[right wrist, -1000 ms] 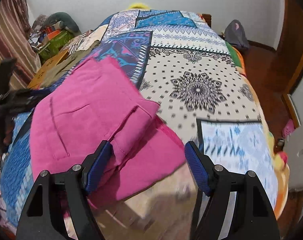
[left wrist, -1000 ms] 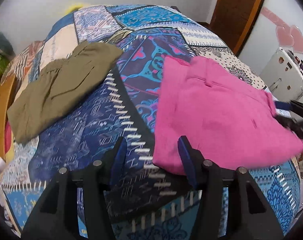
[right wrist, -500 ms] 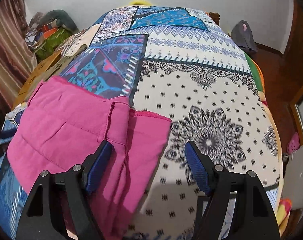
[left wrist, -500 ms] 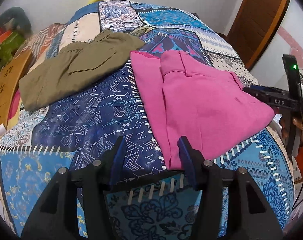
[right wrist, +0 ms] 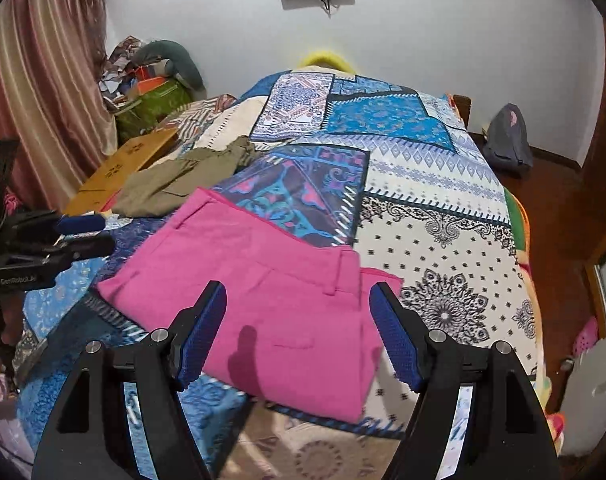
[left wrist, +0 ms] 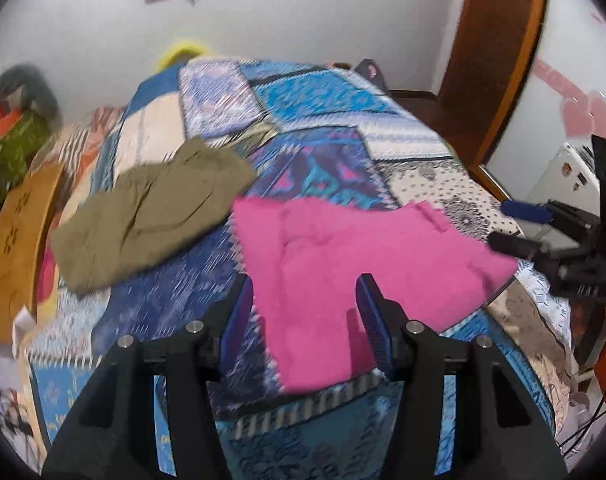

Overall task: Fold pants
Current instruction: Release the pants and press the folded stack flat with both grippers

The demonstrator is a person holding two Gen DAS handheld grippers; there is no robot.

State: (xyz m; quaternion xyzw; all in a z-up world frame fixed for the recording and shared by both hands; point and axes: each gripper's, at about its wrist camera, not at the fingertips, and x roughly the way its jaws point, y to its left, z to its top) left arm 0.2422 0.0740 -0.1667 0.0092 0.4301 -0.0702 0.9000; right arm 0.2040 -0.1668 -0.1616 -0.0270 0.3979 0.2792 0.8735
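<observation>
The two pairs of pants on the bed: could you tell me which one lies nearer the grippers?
The pink pants, folded right before both grippers; the olive pants lie farther back.

Folded pink pants [right wrist: 271,312] lie flat on the bed, just ahead of both tools, untouched.

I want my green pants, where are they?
The green pants lie on the bed, left of and behind the pink pants, next to a wooden board.
</observation>
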